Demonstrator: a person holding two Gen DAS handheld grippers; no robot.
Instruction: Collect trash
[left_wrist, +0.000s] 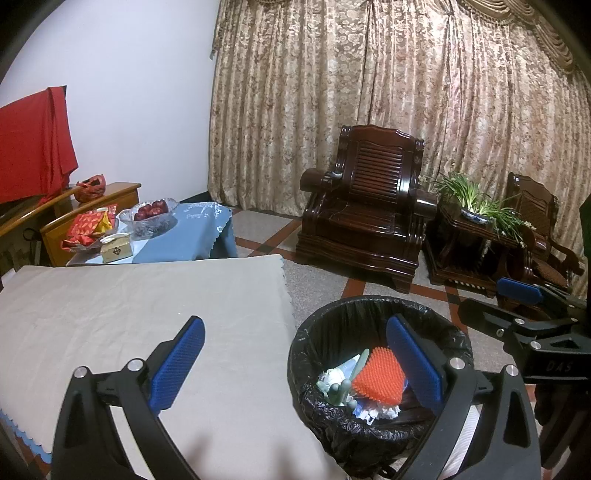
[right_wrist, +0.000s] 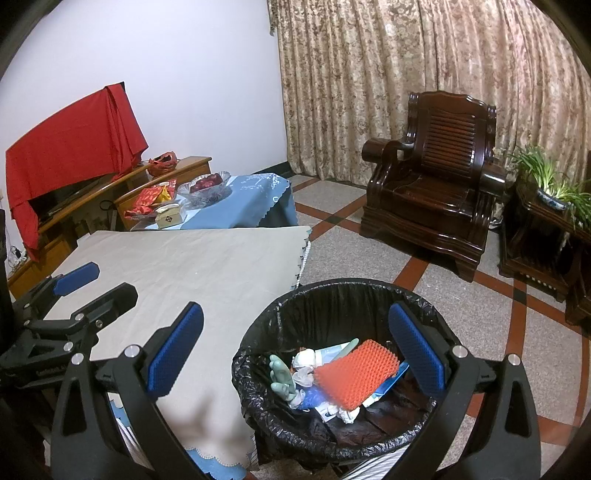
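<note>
Trash: orange spiky pad (right_wrist: 355, 376), green rubber glove (right_wrist: 282, 376) and crumpled wrappers lie inside the black-lined bin (right_wrist: 332, 291).
Left tongs (left_wrist: 293, 365): released, gripping nothing; straddle table (left_wrist: 147, 306) edge and bin.
Right tongs (right_wrist: 295, 356): released, nothing held, nearer the bin, just above its rim.
Pad axis: slants up-right.
Views: right shows deeper into the bin; left shows the table bare.
</note>
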